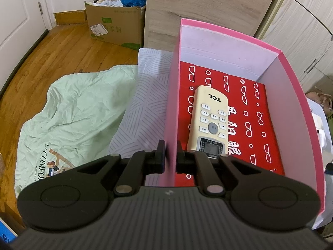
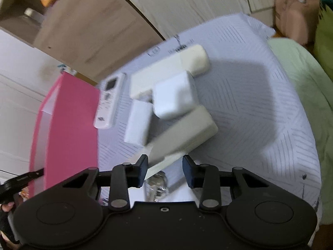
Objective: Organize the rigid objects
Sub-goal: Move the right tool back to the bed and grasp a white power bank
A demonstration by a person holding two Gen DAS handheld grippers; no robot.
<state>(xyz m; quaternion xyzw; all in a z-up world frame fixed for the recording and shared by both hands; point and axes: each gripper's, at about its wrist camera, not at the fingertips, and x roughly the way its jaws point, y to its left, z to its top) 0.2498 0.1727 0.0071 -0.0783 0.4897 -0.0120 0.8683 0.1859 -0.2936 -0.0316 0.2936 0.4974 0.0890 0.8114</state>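
Observation:
My left gripper [image 1: 171, 152] is shut on the left wall of a pink open box [image 1: 172, 104]. Inside that box, a cream TCL remote [image 1: 210, 116] lies on a red patterned pack [image 1: 256, 125]. In the right wrist view the pink box [image 2: 68, 114] stands at the left on the bed. Beside it lie a white remote [image 2: 108, 102], a small white block [image 2: 138, 123], a rounded white adapter [image 2: 172, 95] and a long cream box [image 2: 166, 70]. My right gripper [image 2: 164, 162] is closed around the near end of a long beige box [image 2: 187, 129]; the picture is blurred.
A striped pale sheet [image 2: 249, 104] covers the bed, with a green quilt [image 1: 79, 108] hanging off it to the wooden floor [image 1: 62, 48]. A full cardboard box [image 1: 116, 25] and a wooden cabinet [image 1: 208, 6] stand behind. A clear plastic item [image 2: 158, 185] lies under my right gripper.

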